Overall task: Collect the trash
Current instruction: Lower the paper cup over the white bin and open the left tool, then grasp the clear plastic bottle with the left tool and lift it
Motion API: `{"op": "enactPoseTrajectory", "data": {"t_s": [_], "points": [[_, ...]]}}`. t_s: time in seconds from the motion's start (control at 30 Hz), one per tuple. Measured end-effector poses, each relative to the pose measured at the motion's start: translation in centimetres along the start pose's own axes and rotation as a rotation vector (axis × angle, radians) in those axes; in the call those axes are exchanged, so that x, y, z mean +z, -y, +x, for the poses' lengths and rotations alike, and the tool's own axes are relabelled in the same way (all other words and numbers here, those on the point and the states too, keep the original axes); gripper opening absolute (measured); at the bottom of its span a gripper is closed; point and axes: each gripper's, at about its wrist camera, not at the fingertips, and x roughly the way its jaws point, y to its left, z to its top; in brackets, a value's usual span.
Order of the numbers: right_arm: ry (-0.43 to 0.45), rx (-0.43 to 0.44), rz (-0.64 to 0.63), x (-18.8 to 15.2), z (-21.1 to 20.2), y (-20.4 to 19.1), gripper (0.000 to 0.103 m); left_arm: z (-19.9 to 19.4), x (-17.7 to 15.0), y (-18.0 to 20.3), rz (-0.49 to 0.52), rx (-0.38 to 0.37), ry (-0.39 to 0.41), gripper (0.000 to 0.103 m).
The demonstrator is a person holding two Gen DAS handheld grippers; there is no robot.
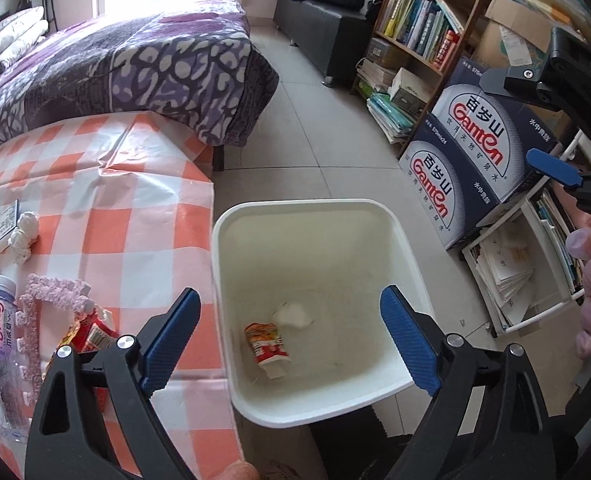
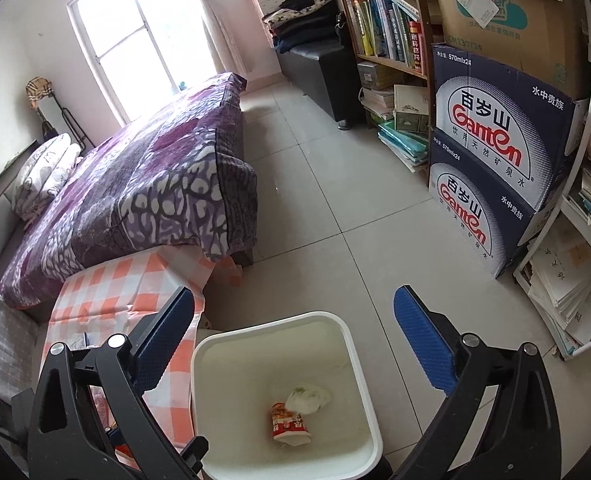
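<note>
Both grippers empty over the white bin (image 1: 375, 216) — next trash waits on the table.

Left gripper (image 1: 295, 336) and right gripper (image 2: 295, 340) gape, grasping nothing; red wrapper (image 1: 265, 346) and crumpled tissue (image 1: 293, 314) lie inside. Swing left to the checkered tablecloth (image 1: 107, 216) — approach its red wrapper scraps (image 1: 91, 330) low.

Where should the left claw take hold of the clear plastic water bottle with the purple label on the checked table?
Probably across the clear plastic water bottle's labelled body, coming from above. It lies flat on the orange-and-white checked tablecloth, its white cap pointing away, so both rounded sides are exposed. A pink foam frame lies close beside it, so the open left claw should straddle it carefully.
</note>
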Motion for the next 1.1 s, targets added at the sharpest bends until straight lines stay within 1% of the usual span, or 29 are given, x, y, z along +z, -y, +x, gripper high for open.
{"op": "enactPoseTrajectory", "data": {"t_s": [0.23, 0.4, 0.7, 0.83, 0.9, 0.93, 1.0, 1.07, 1.1], "points": [[-0.048, 0.024, -0.095, -1.3, 1.0, -4.1, 0.096, -1.0, -1.3, -4.9, -0.051, 0.112, -0.019, 0.089], [-0.083, 0.044, -0.157, -2.5, 1.7, -7.4, 0.096, -2.7, -2.4, -8.4, -0.071, 0.206, -0.013, 0.089], [-0.147, 0.103, -0.271, -5.3, 2.7, -13.5, 0.096, -5.4, -4.7, -16.1, -0.156, 0.353, -0.055, 0.089], [-0.18, 0.125, -0.323, -6.7, 3.1, -16.2, 0.096, -6.1, -5.8, -19.8, -0.211, 0.388, -0.094, 0.089], [-0.198, 0.134, -0.337, -7.4, 3.4, -17.2, 0.096, -6.2, -6.3, -21.5, -0.248, 0.393, -0.115, 0.089], [-0.207, 0.138, -0.342, -7.7, 3.6, -17.6, 0.096, -6.2, -6.6, -22.4, -0.271, 0.383, -0.127, 0.088], [-0.232, 0.15, -0.348, -8.4, 4.2, -18.7, 0.096, -6.1, -7.2, -24.1, -0.319, 0.348, -0.147, 0.084], [-0.264, 0.165, -0.345, -9.1, 4.7, -19.5, 0.096, -5.9, -7.6, -25.0, -0.352, 0.317, -0.163, 0.075], [-0.283, 0.172, -0.344, -9.5, 5.1, -20.0, 0.096, -5.7, -7.7, -25.3, -0.365, 0.299, -0.172, 0.073]]}}
